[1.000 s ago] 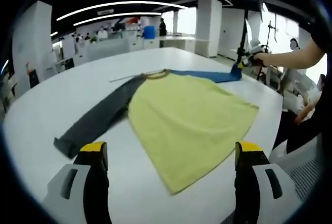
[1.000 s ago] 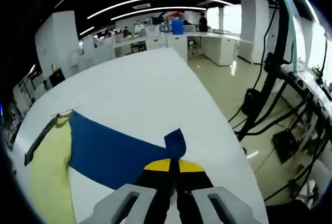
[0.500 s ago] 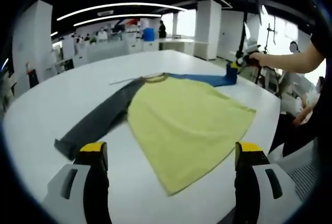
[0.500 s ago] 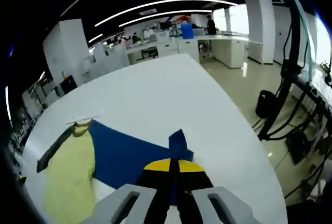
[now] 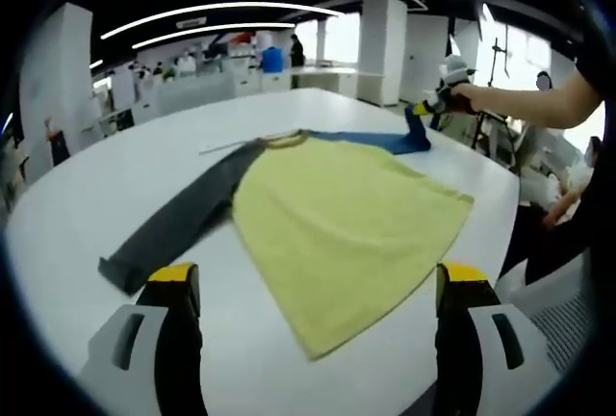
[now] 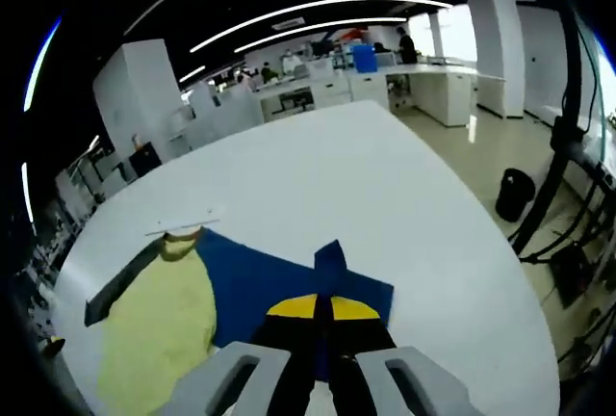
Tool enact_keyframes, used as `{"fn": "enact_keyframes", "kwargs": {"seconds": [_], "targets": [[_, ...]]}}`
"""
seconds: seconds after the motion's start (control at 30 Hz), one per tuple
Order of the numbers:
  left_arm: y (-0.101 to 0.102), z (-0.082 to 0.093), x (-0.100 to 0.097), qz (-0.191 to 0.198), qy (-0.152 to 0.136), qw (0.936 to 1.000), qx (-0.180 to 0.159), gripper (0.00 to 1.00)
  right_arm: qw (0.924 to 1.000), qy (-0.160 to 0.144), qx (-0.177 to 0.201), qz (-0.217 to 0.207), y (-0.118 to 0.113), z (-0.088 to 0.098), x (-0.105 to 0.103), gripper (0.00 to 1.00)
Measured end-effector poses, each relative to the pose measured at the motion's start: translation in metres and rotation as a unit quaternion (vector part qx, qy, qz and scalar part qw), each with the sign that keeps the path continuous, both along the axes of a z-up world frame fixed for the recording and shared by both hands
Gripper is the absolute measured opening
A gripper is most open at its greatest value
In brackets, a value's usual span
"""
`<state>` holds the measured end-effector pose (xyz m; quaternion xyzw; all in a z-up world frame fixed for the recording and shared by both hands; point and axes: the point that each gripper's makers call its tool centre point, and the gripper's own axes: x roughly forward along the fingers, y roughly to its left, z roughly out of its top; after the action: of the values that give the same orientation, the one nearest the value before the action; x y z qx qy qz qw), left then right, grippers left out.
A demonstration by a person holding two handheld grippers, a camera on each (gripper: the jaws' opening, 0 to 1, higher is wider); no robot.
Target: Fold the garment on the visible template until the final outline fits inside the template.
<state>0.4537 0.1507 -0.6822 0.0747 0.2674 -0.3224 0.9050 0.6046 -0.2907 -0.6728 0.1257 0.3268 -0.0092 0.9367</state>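
Currently a long-sleeved garment [image 5: 337, 214] is being shown spread flat on a white tabletop [image 5: 87, 195], its yellow body in the middle, its grey sleeve [image 5: 183, 219] stretched out flat toward the left of the left gripper view, and its blue sleeve [image 6: 260, 286] reaching the other way. The left tool [image 5: 313, 286] is being held wide apart above the near edge of the tabletop, with nothing gripped between its yellow-tipped jaws. The right tool [image 6: 322, 308] is being kept pressed together on the cuff of the blue sleeve, and a flap of blue cloth is being seen standing up just past its tips. In the left gripper view, the same cuff is being lifted off the tabletop at the far right side, where the right tool is being held by a person's hand [image 5: 462, 98]. A thin white strip [image 6: 183, 223] is lying just beyond the collar.
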Motion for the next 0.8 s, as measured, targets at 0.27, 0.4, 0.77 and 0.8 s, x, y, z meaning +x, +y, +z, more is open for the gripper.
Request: {"fn": "enact_keyframes", "kwargs": {"seconds": [0.27, 0.4, 0.77, 0.8], "targets": [[0.0, 0.001, -0.001, 0.0, -0.004, 1.0, -0.006, 0.99, 0.9998, 0.004, 0.008, 0.016, 0.024, 0.001, 0.01, 0.0], [0.002, 0.001, -0.003, 0.004, -0.004, 1.0, -0.008, 0.99, 0.9995, 0.006, 0.011, 0.029, 0.033, 0.0, 0.021, 0.0], [0.004, -0.001, -0.009, 0.004, 0.0, 0.9999, -0.009, 0.99, 0.9991, 0.01, 0.034, 0.023, 0.04, -0.008, 0.05, 0.0], [0.003, -0.002, -0.009, 0.003, 0.001, 0.9999, -0.01, 0.99, 0.9991, 0.009, 0.031, 0.027, 0.043, -0.008, 0.052, 0.0]]}}
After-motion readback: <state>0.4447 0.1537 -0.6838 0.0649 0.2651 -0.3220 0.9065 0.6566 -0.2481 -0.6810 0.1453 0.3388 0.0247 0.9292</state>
